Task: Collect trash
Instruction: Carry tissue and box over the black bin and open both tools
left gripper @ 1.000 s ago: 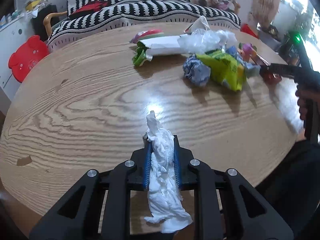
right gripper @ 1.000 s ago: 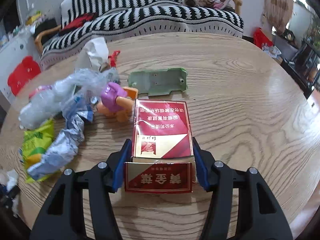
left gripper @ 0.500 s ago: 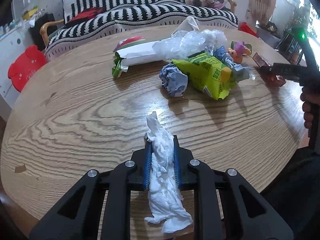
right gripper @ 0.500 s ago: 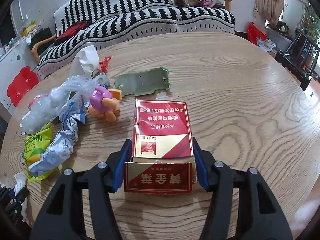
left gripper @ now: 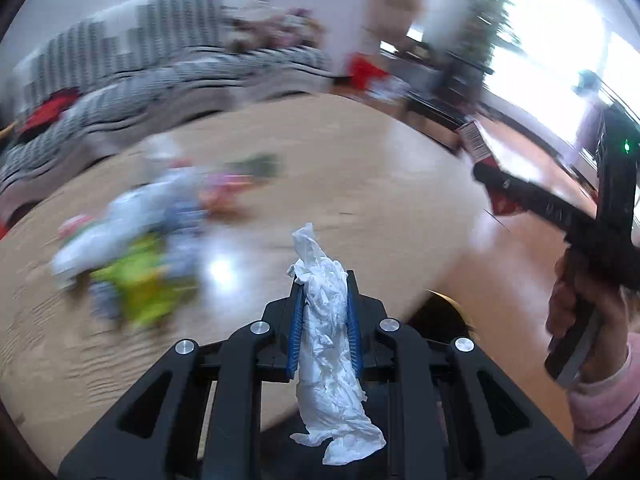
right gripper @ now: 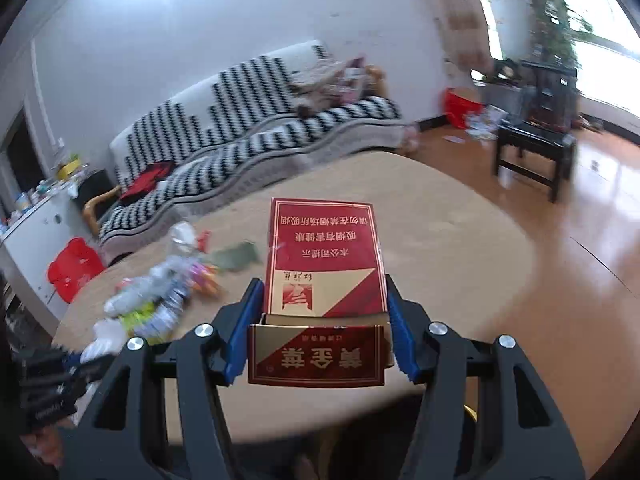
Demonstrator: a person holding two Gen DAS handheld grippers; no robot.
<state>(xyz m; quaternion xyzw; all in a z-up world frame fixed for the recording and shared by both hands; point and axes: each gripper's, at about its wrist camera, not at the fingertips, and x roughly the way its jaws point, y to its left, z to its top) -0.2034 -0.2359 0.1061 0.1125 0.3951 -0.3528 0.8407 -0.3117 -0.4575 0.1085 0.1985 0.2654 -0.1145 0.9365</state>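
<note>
While both views are motion-blurred, the grips read clearly: left gripper [left gripper: 324, 312] is pinched narrow on a crumpled white tissue [left gripper: 328, 344], bottom centre of its frame, tissue sticking out past both ends of the blue pads. Right gripper [right gripper: 324, 320] clamps a red cigarette box [right gripper: 324, 264] by its sides, lower centre of its frame. Remaining trash pile [right gripper: 160, 300] sits on the round wooden table [right gripper: 440, 248], left of centre. Striped sofa [right gripper: 240, 132] behind.

left hand-held gripper [left gripper: 323, 312]: black frame, blue ribbed pads, silver screw heads | right hand-held gripper [right gripper: 325, 325]: same build, green indicator light on its body | person's sleeve [left gripper: 604, 408]: pink knit
</note>
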